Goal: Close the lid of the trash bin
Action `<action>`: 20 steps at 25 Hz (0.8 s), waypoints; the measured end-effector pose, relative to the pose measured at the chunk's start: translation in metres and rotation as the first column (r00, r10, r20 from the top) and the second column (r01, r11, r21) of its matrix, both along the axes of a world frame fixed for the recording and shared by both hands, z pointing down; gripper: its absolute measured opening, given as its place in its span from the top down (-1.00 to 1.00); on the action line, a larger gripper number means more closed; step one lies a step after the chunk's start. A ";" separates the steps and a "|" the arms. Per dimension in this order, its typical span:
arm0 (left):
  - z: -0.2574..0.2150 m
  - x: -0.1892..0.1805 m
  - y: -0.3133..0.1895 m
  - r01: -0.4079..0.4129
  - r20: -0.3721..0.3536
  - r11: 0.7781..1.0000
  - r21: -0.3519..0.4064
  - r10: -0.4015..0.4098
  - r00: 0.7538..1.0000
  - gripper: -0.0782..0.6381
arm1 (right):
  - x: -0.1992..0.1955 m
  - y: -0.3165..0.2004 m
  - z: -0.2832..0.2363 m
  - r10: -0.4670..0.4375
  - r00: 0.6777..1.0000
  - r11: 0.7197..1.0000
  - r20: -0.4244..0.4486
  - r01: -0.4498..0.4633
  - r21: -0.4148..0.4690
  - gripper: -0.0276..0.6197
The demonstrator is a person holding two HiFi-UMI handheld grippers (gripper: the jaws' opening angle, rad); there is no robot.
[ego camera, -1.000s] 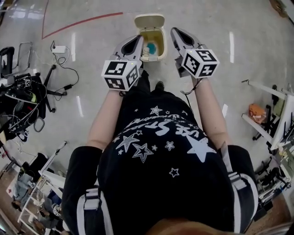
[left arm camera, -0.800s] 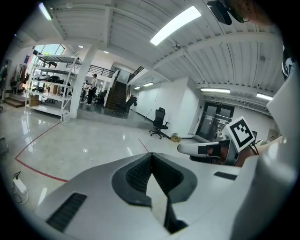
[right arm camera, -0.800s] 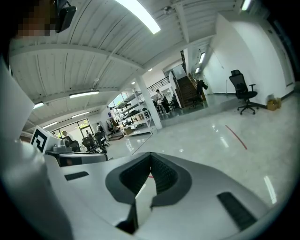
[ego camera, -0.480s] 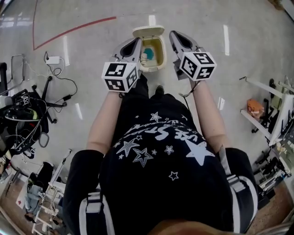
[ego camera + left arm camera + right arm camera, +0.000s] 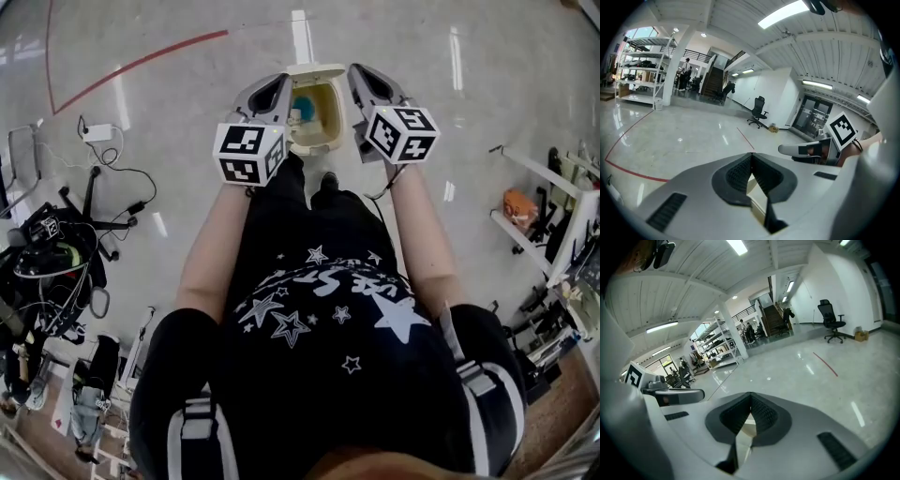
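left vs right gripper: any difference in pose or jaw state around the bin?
The left gripper sits at the left side of the trash bin, and the right gripper sits at its right side. The right gripper's tips are level with the open lid. The left gripper's tips are slightly nearer the person, beside the opening. Shared: both point forward with jaws together and hold nothing.

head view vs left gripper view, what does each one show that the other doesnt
Only the head view: the inside of the open trash bin with something blue in it, and the person's star shirt. Only the left gripper view: an office chair and stairs. Both: the right gripper and the red floor line.
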State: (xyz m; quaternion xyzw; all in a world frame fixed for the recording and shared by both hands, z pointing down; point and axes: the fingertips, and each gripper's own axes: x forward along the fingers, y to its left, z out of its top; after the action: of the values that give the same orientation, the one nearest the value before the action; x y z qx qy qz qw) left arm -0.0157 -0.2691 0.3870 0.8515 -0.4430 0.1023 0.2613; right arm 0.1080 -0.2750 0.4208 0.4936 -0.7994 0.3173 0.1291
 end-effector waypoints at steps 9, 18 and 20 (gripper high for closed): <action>0.059 -0.007 -0.023 -0.063 0.010 0.995 -0.080 0.064 0.998 0.75 | -0.007 -0.024 0.060 0.055 0.997 0.995 -0.047 -0.059 -0.081 0.90; 0.100 -0.009 -0.037 -0.070 0.026 0.990 -0.118 0.074 0.997 0.75 | -0.008 -0.036 0.102 0.040 0.996 0.991 -0.082 -0.051 -0.126 0.90; 0.108 -0.010 -0.039 -0.050 0.024 0.991 -0.125 0.054 0.998 0.75 | -0.009 -0.038 0.111 0.017 0.995 0.990 -0.096 -0.030 -0.141 0.90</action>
State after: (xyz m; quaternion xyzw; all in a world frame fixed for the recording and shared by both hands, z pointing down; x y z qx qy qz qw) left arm -0.0255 -0.3079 0.4949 0.8433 -0.4170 0.1482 0.3049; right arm 0.0990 -0.3126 0.5322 0.5069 -0.7618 0.3515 0.1979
